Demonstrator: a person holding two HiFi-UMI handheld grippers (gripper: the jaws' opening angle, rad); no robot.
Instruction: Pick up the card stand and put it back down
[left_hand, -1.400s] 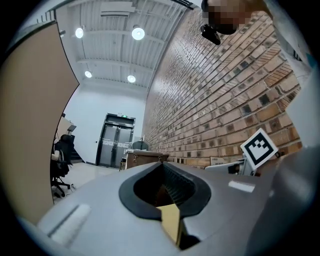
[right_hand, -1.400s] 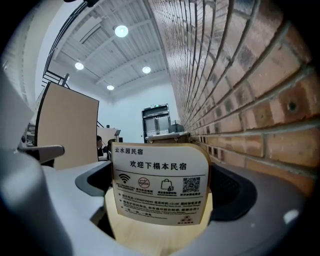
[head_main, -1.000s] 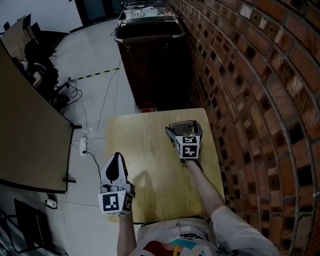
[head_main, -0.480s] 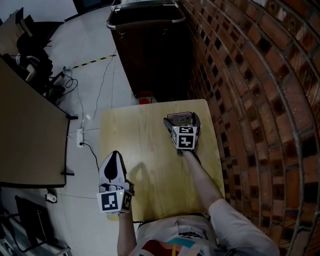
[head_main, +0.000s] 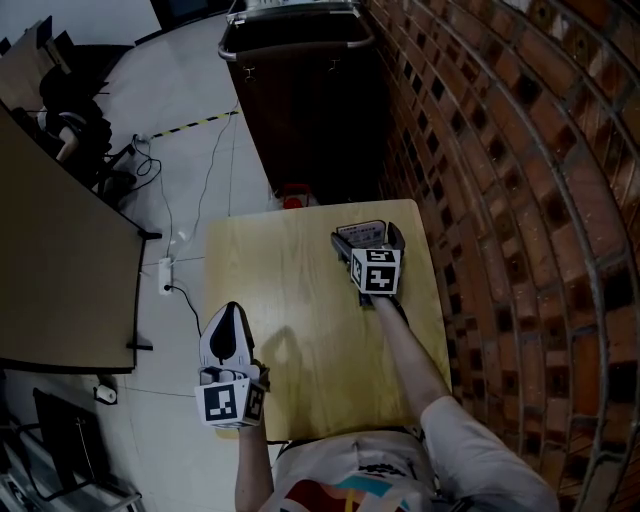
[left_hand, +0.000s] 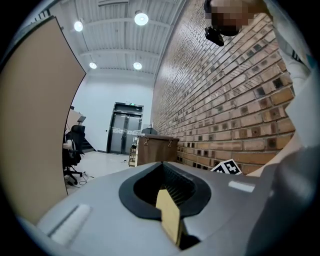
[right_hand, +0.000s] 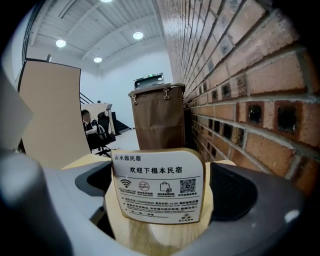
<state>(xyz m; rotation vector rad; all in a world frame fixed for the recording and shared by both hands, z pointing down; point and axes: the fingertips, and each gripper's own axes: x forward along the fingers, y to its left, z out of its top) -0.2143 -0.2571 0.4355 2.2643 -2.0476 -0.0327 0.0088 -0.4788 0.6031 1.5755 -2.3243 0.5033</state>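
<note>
One card stand (right_hand: 158, 192) is gripped between the right gripper (head_main: 367, 245) jaws at the wooden table (head_main: 280, 290)'s far right corner: either just grasped or nearly set back. Left gripper (head_main: 230, 318) clenched, at the table's near-left edge.

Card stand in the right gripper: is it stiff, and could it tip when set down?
The card stand looks like a stiff, flat panel, probably light. Upright and thin in the right gripper, it may tip easily once released.

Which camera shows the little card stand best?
The right gripper view: the card stand fills the middle between the jaws, print facing the camera. The head view shows only a small, dark sliver. The left gripper view doesn't show it.
</note>
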